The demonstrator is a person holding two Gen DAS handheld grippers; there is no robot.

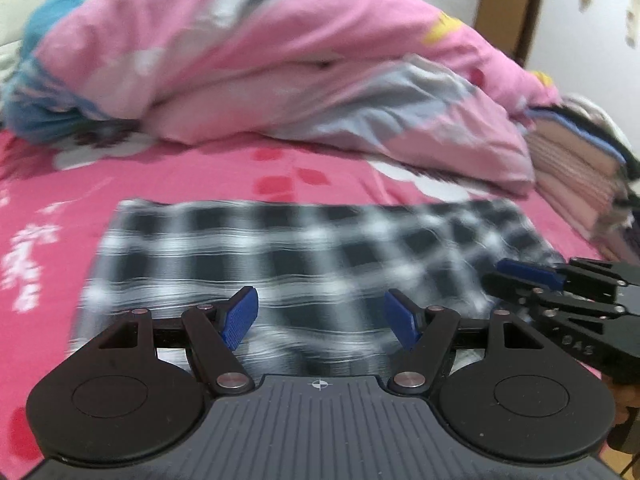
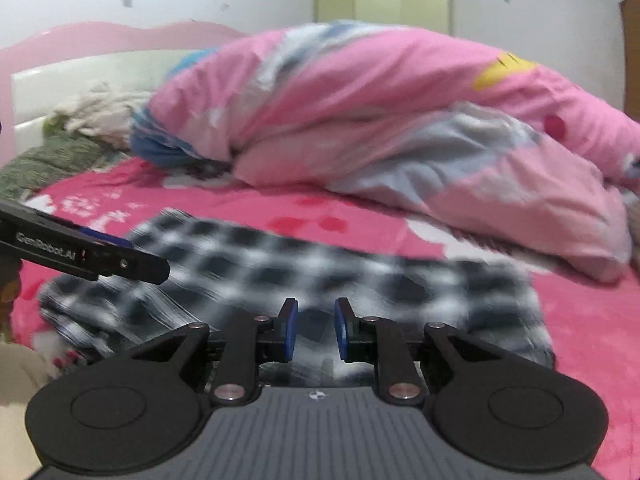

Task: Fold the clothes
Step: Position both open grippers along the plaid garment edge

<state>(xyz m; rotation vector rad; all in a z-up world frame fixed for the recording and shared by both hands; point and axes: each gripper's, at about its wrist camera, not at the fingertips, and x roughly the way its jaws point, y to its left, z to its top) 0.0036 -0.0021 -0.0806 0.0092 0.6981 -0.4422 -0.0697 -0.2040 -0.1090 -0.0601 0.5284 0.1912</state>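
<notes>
checked cloth [image 1: 304,248] blurred, near edge hidden

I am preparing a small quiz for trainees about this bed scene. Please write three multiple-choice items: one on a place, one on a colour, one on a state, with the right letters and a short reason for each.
1. Where does the checked garment lie?
A. flat on the pink bed sheet
B. on top of the rolled quilt
C. hanging from a claw

2. Which colours has the checked garment?
A. red and yellow
B. black and white
C. green and brown

3. How stand the jaws of the left claw?
A. shut on the garment
B. shut with nothing between
C. open, with nothing pinched

Answers:
1 A, the garment is spread on the sheet in front of the pink quilt.
2 B, its squares are black and white in both views.
3 C, a wide gap shows between the blue pads, and the cloth lies beyond them.
</notes>
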